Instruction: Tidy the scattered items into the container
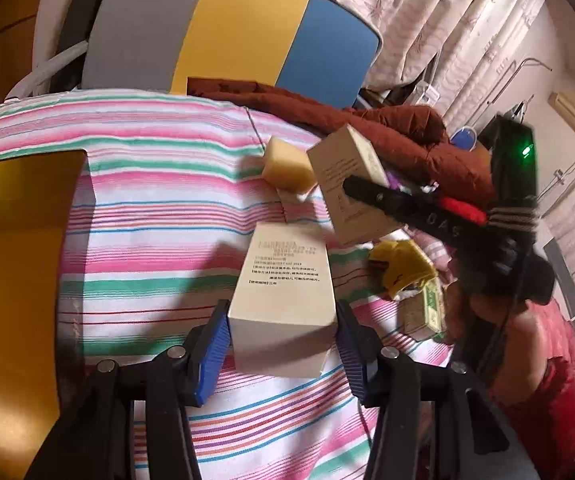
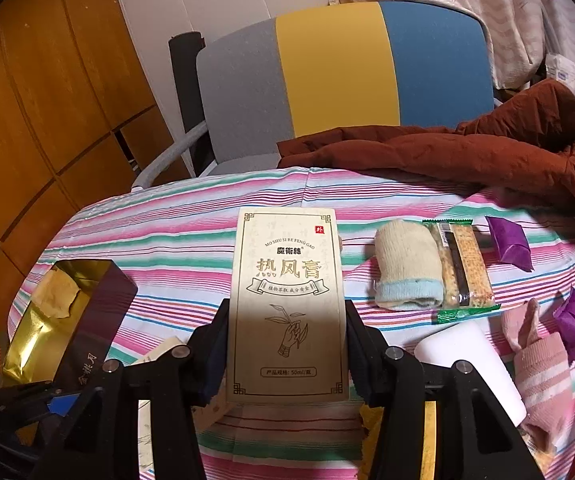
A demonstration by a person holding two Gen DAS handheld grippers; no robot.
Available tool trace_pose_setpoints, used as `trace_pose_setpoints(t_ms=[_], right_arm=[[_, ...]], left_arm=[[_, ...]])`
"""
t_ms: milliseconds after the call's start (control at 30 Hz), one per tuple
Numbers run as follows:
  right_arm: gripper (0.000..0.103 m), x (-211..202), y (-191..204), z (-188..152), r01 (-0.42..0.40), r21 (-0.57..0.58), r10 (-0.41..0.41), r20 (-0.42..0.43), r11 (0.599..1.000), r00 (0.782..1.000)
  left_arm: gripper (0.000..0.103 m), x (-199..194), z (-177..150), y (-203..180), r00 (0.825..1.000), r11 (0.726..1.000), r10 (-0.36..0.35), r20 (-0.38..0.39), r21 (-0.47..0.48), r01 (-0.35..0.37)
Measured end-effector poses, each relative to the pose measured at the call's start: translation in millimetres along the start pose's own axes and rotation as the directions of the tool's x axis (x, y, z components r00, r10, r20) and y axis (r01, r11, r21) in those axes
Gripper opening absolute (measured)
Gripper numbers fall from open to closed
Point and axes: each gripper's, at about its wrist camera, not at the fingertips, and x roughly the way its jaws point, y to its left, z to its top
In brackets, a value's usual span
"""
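Observation:
My left gripper (image 1: 281,344) is shut on a cream box (image 1: 283,300) with small print, held over the striped cloth. My right gripper (image 2: 285,344) is shut on a second cream box (image 2: 287,300) with a printed front; it also shows in the left wrist view (image 1: 347,184), raised at the right. The container, a dark box with gold lining (image 2: 67,320), stands at the left and holds a yellowish sponge (image 2: 53,294). Another yellow sponge (image 1: 287,168) lies on the cloth.
On the striped cloth (image 2: 167,248) lie a rolled cream sock (image 2: 407,268), a snack bar (image 2: 463,268), purple wrappers (image 2: 511,244), a white block (image 2: 471,364) and a pink sock (image 2: 543,376). A brown jacket (image 2: 467,152) and a chair (image 2: 339,68) are behind.

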Motion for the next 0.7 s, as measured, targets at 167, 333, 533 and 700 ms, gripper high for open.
trace_pose_setpoints(t_ms=[167, 333, 533, 700], right_arm=[[0.051, -0.6, 1.8, -0.2, -0.012, 0.01, 0.012, -0.003, 1.0, 1.0], [0.051, 0.4, 2.6, -1.1, -0.009, 0.01, 0.009, -0.009, 1.0, 1.0], [0.051, 3.6, 2.4, -1.1, -0.007, 0.006, 0.007, -0.023, 1.0, 1.0], [0.051, 5.2, 3.8, -2.1, -0.003, -0.007, 0.003, -0.029, 1.0, 1.0]], left_arm=[[0.051, 4.7, -3.5, -2.7, 1.0, 1.0, 0.018, -0.015, 0.026, -0.018], [0.051, 27.7, -12.5, -12.1, 0.995, 0.998, 0.025, -0.094, 0.054, -0.02], [0.053, 48.7, -8.0, -15.6, 0.989, 1.0, 0.013, -0.146, 0.02, -0.01], [0.051, 44.5, -6.9, -18.5, 0.992, 0.998, 0.038, -0.119, 0.051, -0.032]])
